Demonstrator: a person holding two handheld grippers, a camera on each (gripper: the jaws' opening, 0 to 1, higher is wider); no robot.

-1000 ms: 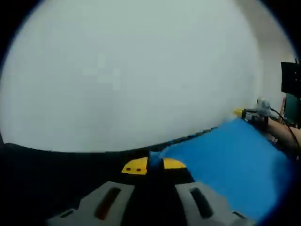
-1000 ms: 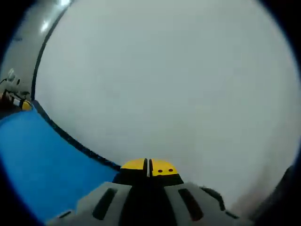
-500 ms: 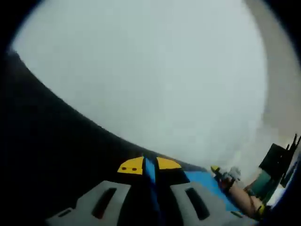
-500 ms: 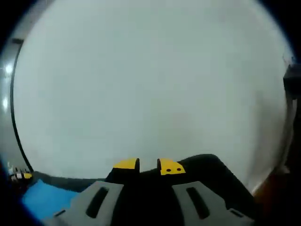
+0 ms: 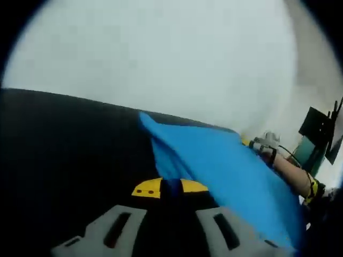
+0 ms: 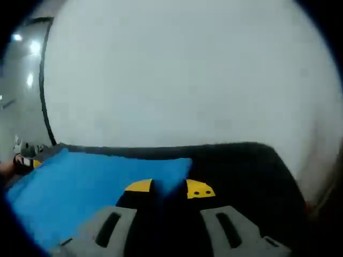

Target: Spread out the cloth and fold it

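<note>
- In the left gripper view, a flat black surface [image 5: 69, 155] is seen across the left and lower part, with a pale, blurred wall behind it.
- The left tool [image 5: 171, 187] is seen at the bottom centre; its yellow-tipped jaws are pressed on a strip of the bright blue cloth [image 5: 225, 171], which is pinched between them.
- From that grip the cloth is stretched up to a pointed corner over the black surface and away to the right as a broad, smooth sheet.
- At the sheet's far right edge the right tool [image 5: 257, 143] is seen, with a person's forearm [image 5: 292, 174] behind it.
- In the right gripper view, the left tool [image 6: 24, 159] is glimpsed at the far left edge, at the cloth's far end.
- The bright blue cloth [image 6: 80, 187] is spread from there across the lower left, over the black surface [image 6: 241, 171].
- The right tool [image 6: 169, 188] is seen at the bottom centre with its jaws spread a little; the cloth's near corner lies in the gap, though a firm grip cannot be told.
</note>
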